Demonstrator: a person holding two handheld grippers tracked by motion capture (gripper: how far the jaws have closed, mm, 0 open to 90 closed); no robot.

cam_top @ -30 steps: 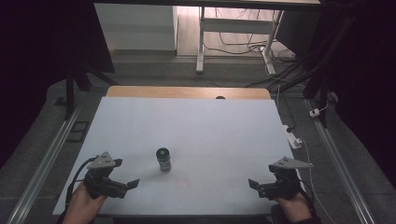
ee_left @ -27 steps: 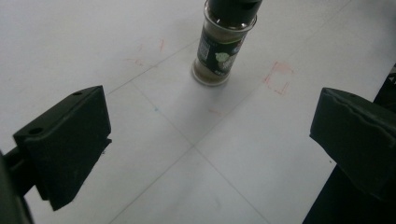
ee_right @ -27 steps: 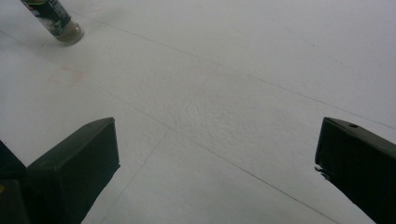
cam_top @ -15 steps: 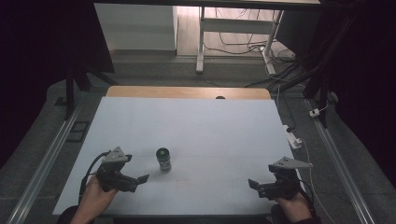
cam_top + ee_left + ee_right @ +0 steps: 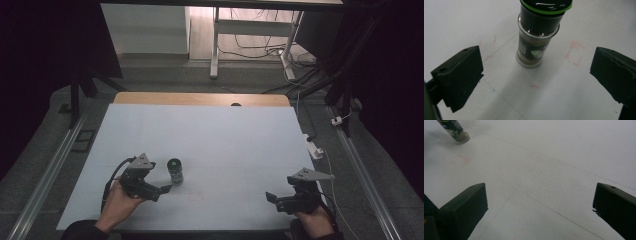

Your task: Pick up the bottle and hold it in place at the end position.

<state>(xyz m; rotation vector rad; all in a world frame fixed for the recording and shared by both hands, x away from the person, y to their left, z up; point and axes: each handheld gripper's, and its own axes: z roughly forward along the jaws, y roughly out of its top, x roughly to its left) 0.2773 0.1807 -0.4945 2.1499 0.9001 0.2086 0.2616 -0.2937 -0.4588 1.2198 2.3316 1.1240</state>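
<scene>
While the spice jar [image 5: 175, 171] stands upright, the left gripper [image 5: 161, 190] points at it, jaws wide.
Right gripper [image 5: 273, 198] rests low near the table's [image 5: 215, 130] front edge, jaws spread, holding nothing.

one small glass spice jar with a black, green-ringed lid [image 5: 175, 171] stands on one white-topped table [image 5: 225, 135], with two black two-jaw grippers, the left gripper [image 5: 163, 190] and the right gripper [image 5: 270, 197], each in one hand.

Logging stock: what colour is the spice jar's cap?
Black with a green band; the spice jar shows it best in the left gripper view.
</scene>
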